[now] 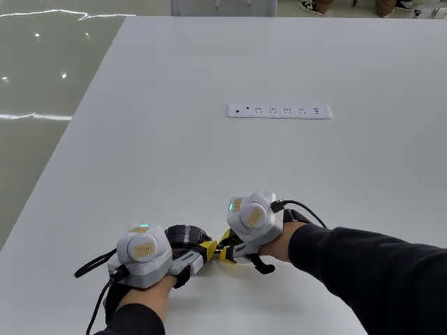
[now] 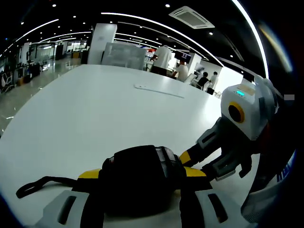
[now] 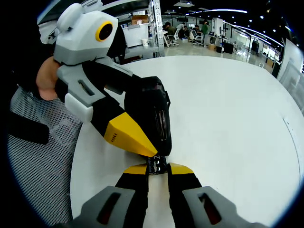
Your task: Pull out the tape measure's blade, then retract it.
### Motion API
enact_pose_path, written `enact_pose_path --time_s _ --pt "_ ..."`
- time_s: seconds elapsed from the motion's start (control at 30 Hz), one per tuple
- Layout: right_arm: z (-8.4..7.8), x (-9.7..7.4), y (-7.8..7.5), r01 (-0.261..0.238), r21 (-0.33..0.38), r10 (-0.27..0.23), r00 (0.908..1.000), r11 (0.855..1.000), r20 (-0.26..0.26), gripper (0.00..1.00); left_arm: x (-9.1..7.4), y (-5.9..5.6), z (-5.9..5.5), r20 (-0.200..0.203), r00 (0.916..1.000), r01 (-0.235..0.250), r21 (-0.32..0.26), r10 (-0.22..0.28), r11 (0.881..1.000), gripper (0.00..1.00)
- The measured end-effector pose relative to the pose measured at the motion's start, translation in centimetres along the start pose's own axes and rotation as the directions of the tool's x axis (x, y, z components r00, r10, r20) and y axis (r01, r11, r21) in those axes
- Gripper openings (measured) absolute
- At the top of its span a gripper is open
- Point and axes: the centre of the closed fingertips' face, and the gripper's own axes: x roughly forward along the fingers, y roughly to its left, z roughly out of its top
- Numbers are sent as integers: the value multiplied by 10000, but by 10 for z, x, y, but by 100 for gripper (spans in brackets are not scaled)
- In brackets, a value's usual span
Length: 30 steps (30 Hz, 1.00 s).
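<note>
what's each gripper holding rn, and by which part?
The left gripper has its jaws around the tape measure, on the black case. The right gripper pinches the blade tip at the case's mouth.

No text can be read: print on a yellow finger [image 3: 124, 135] and blade [image 3: 156, 165] marks are too small.

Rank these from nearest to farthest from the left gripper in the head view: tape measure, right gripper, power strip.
1. Tape measure, between the left gripper's jaws.
2. Right gripper, just to its right.
3. Power strip, far up the table.
</note>
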Motion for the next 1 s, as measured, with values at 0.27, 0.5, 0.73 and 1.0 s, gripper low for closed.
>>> enact_pose_path --time_s 0.27,0.5,0.73,1.0 --pt "3 2 1 -72 -172 73 10000 9998 49 11 0 0 0 -14 10000 -10 -32 10 10000 60" --pt "6 5 1 -181 -190 181 9998 9997 0 11 0 0 -1 -32 10000 5 -39 -5 10000 60" --pt "6 5 1 -199 -152 200 9998 9997 60 12 0 0 -1 -29 10000 -2 -25 2 10000 60" --pt "6 6 1 -202 -93 202 9998 9998 16 12 0 0 -1 -44 10000 10 -30 -10 10000 60"
